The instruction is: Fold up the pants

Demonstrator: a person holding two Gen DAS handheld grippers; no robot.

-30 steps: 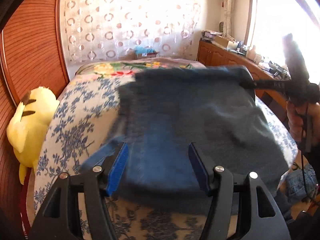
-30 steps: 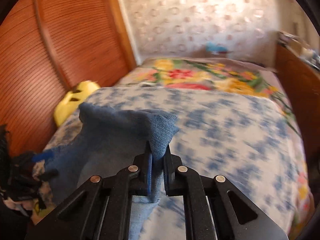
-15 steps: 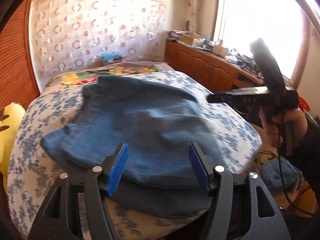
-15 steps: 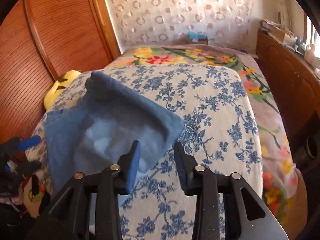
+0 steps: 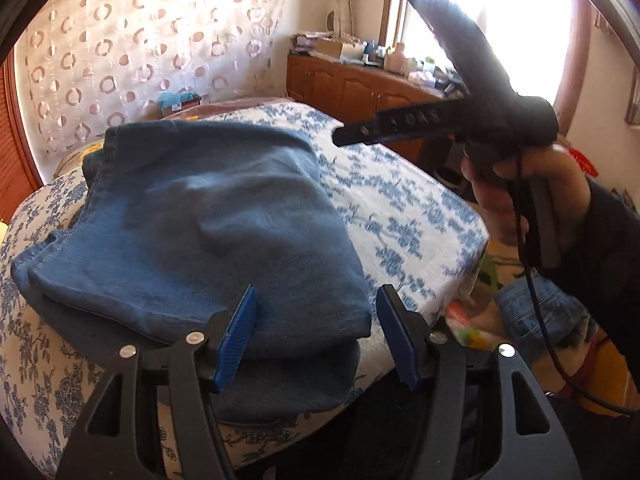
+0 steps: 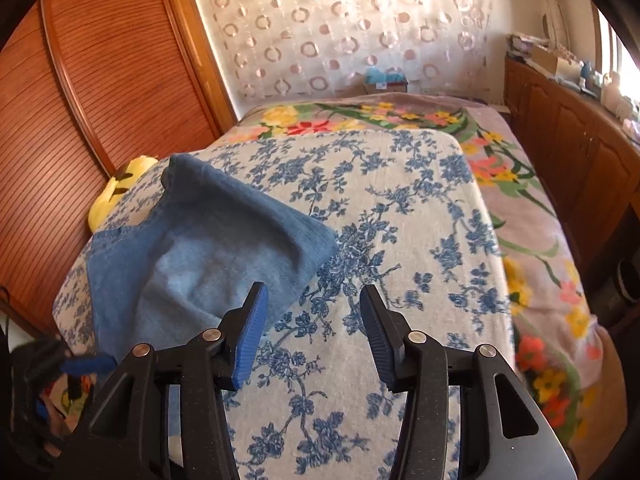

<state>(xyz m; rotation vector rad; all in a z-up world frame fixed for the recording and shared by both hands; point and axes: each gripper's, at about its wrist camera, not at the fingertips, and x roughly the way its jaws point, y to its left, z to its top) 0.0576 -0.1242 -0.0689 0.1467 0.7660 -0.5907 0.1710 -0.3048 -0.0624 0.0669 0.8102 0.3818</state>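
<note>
Your left gripper (image 5: 316,334) stands released, its blue pads (image 5: 236,338) spread with nothing pinched; the near corner of the folded denim pants (image 5: 200,232) lies just under the nine o'clock pad. The pants sit in a layered stack on the blue-floral bedspread (image 5: 400,216), filling the view from nine to twelve o'clock. At two o'clock your right hand (image 5: 532,196) holds the other gripper above the bed edge.

From the right wrist, the yellow plush toy (image 6: 116,192) lies at ten o'clock against the wooden wardrobe (image 6: 80,100). Your right gripper (image 6: 310,338) is opening, nothing between its jaws; the pants (image 6: 208,256) lie at ten o'clock, just beside its nine o'clock pad.
</note>
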